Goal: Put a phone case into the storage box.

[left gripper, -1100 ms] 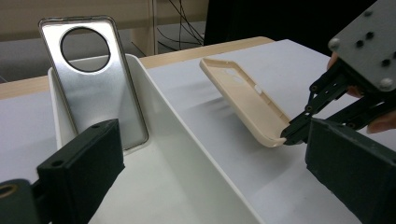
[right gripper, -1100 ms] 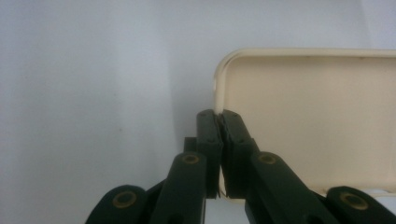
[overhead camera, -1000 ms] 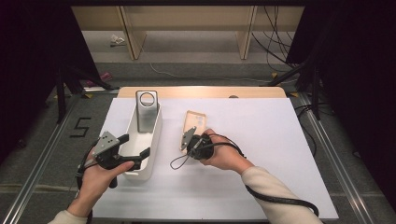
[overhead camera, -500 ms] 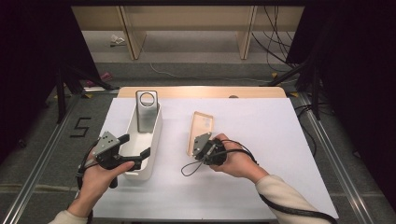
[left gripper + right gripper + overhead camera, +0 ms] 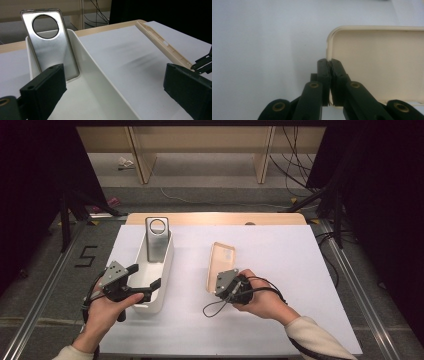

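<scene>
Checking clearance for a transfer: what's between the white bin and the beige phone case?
Nothing: in the high view only bare white table cover separates the white rectangular plastic bin from the beige plastic phone case. The left gripper view shows the same bare stretch.

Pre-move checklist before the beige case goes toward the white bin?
1. Right gripper shut on the beige phone case edge: ok.
2. Grip depth: jaws pinch only the thin side wall near a corner; security cannot tell.
3. Left gripper open, straddling the white bin wall: ok.
4. Silver case leans upright at the bin's far end; near part free: ok.
5. Case lifted off the table: cannot tell.
</scene>
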The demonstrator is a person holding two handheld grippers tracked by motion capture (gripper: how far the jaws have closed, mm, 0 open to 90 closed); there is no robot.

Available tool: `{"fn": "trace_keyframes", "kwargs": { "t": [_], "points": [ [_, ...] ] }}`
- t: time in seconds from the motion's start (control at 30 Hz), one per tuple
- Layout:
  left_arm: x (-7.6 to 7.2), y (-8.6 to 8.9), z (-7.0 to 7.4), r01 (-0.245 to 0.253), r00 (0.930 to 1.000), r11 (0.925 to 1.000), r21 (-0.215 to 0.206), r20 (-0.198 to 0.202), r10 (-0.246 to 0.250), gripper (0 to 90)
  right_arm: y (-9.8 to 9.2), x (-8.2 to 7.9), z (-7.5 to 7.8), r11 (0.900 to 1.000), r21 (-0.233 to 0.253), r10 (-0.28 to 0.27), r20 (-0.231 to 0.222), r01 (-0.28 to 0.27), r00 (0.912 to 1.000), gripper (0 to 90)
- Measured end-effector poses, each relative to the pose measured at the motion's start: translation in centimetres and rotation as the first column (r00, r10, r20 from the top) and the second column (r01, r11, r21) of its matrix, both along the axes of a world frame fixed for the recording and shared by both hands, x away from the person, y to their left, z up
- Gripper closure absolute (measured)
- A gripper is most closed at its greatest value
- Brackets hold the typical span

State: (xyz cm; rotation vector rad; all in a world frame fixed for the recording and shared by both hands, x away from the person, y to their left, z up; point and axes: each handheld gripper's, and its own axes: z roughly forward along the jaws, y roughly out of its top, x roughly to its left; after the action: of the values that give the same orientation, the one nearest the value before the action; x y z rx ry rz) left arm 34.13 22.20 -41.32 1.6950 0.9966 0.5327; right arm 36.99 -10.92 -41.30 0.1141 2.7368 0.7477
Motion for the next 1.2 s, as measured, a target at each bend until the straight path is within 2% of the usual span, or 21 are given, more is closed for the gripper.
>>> {"fn": "trace_keyframes", "kwargs": {
  "t": [0.43,0.7,0.93,1.2],
  "points": [
    [0.0,0.0,0.1,0.002,1.0,1.0,0.002,0.002,-0.002,4.2,-0.7,-1.3,0.2,1.0,0.012,0.014,-0.01,-0.014,0.9999,87.7],
    [0.2,-0.8,0.7,0.02,0.9998,0.9998,0.003,0.01,-0.02,5.9,-1.1,-2.2,0.3,0.999,0.02,0.029,-0.005,-0.029,0.9996,87.7],
    [0.8,-2.5,1.5,0.067,0.9976,0.9977,0.005,0.013,-0.067,9.3,-1.1,-3.0,0.2,0.999,0.025,0.033,-0.008,-0.033,0.9994,87.8],
    [2.4,-5.6,3.0,0.133,0.9911,0.9901,0.044,0.0,-0.133,10.7,-1.1,-3.9,0.3,0.998,0.027,0.05,-0.007,-0.049,0.9987,87.7]
  ]
}}
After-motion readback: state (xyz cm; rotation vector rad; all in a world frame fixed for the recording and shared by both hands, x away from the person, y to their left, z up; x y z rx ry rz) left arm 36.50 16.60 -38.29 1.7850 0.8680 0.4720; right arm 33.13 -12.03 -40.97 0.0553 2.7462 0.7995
